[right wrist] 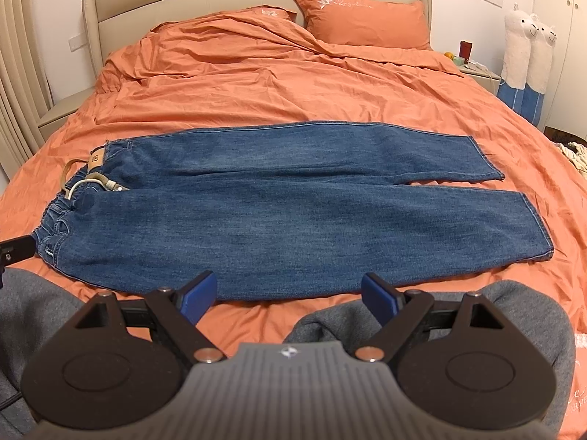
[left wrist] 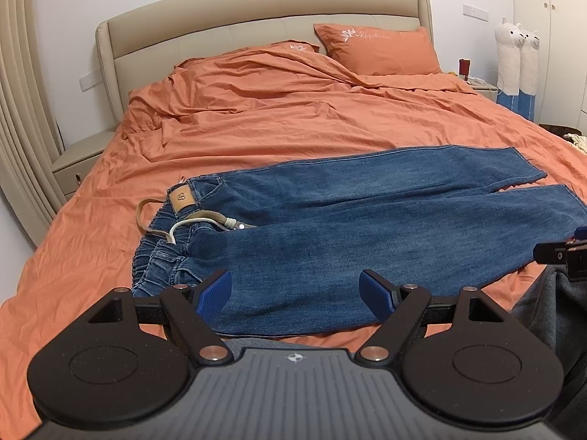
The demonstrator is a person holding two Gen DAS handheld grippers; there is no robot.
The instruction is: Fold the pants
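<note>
Your pants (right wrist: 279, 198) lie flat across the middle of the frame on the orange bed (right wrist: 256, 84), waistband at left, leg hems at right. In the left wrist view the lower hem is cut off at the right edge; the right wrist view shows both hems whole. Your left gripper (left wrist: 295, 291) hovers over the near leg with jaws spread wide, empty. Your right gripper (right wrist: 290, 295) is likewise released, holding nothing, just short of the pants' near edge.
</note>
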